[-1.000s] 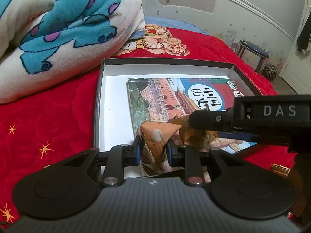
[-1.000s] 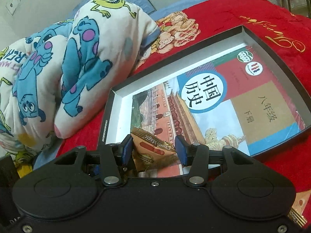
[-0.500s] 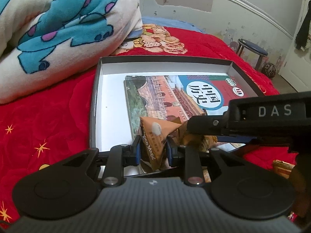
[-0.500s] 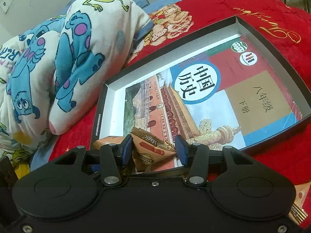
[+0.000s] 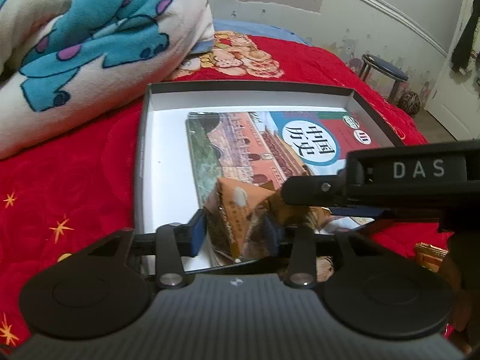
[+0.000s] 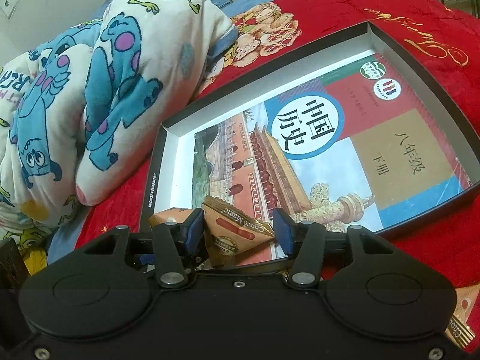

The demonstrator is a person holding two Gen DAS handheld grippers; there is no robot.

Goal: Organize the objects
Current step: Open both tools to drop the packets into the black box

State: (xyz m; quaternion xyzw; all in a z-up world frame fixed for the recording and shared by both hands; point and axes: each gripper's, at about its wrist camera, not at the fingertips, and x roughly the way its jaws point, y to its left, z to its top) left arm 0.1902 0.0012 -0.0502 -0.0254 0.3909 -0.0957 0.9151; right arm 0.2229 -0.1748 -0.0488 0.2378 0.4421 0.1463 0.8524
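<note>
A shallow black box [image 5: 144,150] with a white inside lies on the red bedspread and holds a history textbook [image 5: 240,144]. My left gripper [image 5: 235,232] hangs over the box's near edge. Its jaws are opening, and an orange pyramid snack packet [image 5: 237,207] lies loose between them on the book. My right gripper [image 6: 238,232] is just beside it. Its jaws are starting to open, and the pads still touch a "Choco Magic" packet [image 6: 240,228]. In the right wrist view the box [image 6: 420,69], the book [image 6: 330,156] and the left packet [image 6: 168,213] also show.
A rolled cartoon blanket [image 5: 75,45] lies left of the box, also seen as the blanket [image 6: 90,90]. Another snack packet [image 6: 462,327] lies on the bedspread at the lower right. A stool [image 5: 384,72] stands beyond the bed by the wall.
The left jaws have spread well apart and let go of their packet. The right jaws have widened a little around theirs. Neither hand has moved.
</note>
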